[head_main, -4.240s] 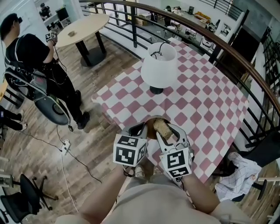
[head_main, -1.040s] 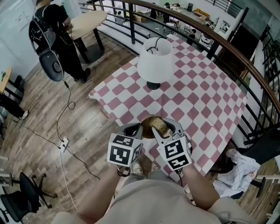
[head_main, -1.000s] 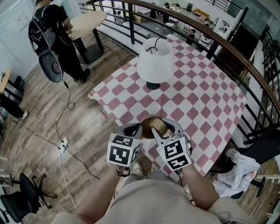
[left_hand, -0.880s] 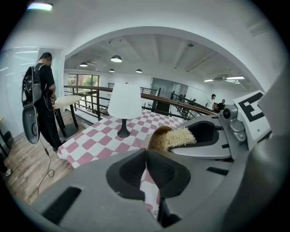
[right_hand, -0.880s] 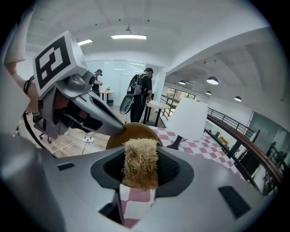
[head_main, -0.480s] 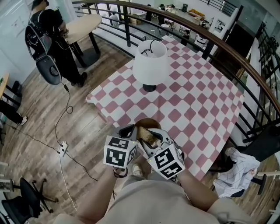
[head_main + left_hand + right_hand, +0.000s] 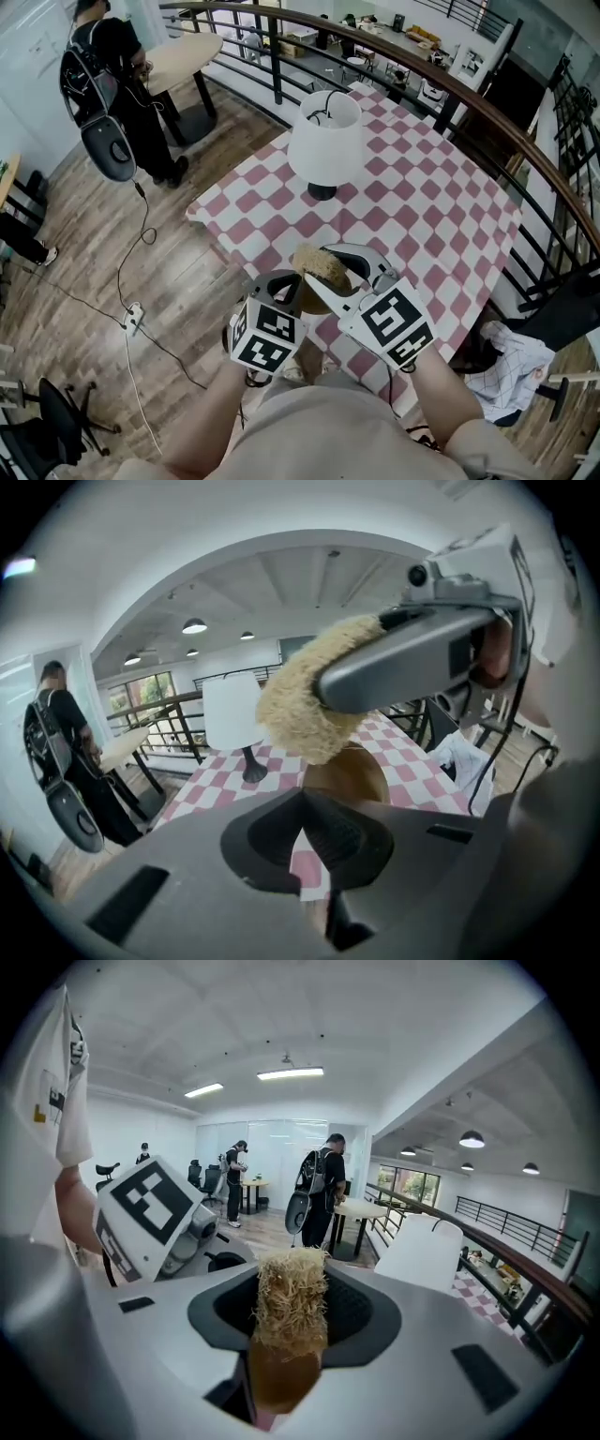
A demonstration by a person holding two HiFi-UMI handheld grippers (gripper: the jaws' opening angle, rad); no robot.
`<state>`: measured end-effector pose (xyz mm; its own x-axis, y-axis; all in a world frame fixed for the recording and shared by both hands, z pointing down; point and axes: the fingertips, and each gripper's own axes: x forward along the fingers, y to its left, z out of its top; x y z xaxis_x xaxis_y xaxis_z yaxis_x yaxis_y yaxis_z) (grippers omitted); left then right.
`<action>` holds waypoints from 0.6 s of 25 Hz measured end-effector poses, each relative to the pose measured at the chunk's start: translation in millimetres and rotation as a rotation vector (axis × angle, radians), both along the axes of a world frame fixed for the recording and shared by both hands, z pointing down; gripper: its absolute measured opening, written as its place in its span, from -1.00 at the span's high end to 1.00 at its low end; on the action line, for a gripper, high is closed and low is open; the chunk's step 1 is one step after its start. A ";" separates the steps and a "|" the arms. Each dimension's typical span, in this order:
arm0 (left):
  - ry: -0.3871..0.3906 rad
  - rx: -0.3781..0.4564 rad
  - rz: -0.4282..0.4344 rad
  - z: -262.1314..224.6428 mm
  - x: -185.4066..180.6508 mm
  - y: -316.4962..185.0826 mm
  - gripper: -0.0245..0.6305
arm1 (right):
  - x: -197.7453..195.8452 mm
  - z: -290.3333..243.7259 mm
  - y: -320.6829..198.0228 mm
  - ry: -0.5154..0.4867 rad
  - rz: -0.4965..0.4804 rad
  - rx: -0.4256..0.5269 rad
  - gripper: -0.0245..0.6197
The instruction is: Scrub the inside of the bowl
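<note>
My left gripper [image 7: 289, 284] is shut on the near left rim of a small brown bowl [image 7: 336, 282] at the near edge of the checked table [image 7: 412, 206]. In the left gripper view its jaws [image 7: 302, 822] meet just below the bowl [image 7: 349, 772]. The right gripper [image 7: 321, 274] is shut on a straw-coloured fibre scrubber [image 7: 322, 262], which sits over the bowl's mouth. In the right gripper view the scrubber [image 7: 291, 1305] stands between the jaws with the brown bowl [image 7: 277, 1384] right under it. From the left gripper view the scrubber [image 7: 305, 703] hangs above the bowl.
A white table lamp [image 7: 325, 139] stands at the middle of the table. A dark railing [image 7: 450, 75] curves behind it. A person with a backpack [image 7: 103, 84] stands by a round wooden table [image 7: 178, 58] at the far left. Cables [image 7: 131, 309] lie on the wooden floor.
The right gripper has swung up and to the right, lifting the scrubber from inside the bowl to its rim. The left gripper has stayed on the bowl's rim.
</note>
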<state>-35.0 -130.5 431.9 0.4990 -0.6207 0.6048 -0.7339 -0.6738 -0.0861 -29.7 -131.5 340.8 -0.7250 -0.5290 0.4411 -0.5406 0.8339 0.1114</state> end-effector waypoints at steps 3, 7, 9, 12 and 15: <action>-0.046 0.040 0.075 -5.3 10.9 3.9 0.87 | -5.8 -3.1 -5.2 0.023 -0.017 0.013 0.45; -0.115 0.089 0.141 -11.0 17.8 6.4 0.87 | -8.4 6.9 -5.7 0.072 -0.027 -0.020 0.45; -0.094 0.103 0.137 -13.3 16.0 5.2 0.87 | -3.4 8.6 -9.0 0.066 -0.017 -0.039 0.45; -0.066 0.107 0.120 -14.4 11.9 3.3 0.87 | 3.9 8.7 -14.0 0.031 -0.007 -0.073 0.44; -0.070 0.098 0.120 -9.9 12.7 4.6 0.87 | 11.5 13.2 -14.3 0.020 0.009 -0.100 0.45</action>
<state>-22.3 -125.9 422.0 0.5315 -0.6170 0.5804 -0.6387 -0.7419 -0.2038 -18.2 -145.8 354.0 -0.7110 -0.4879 0.5064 -0.5467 0.8364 0.0384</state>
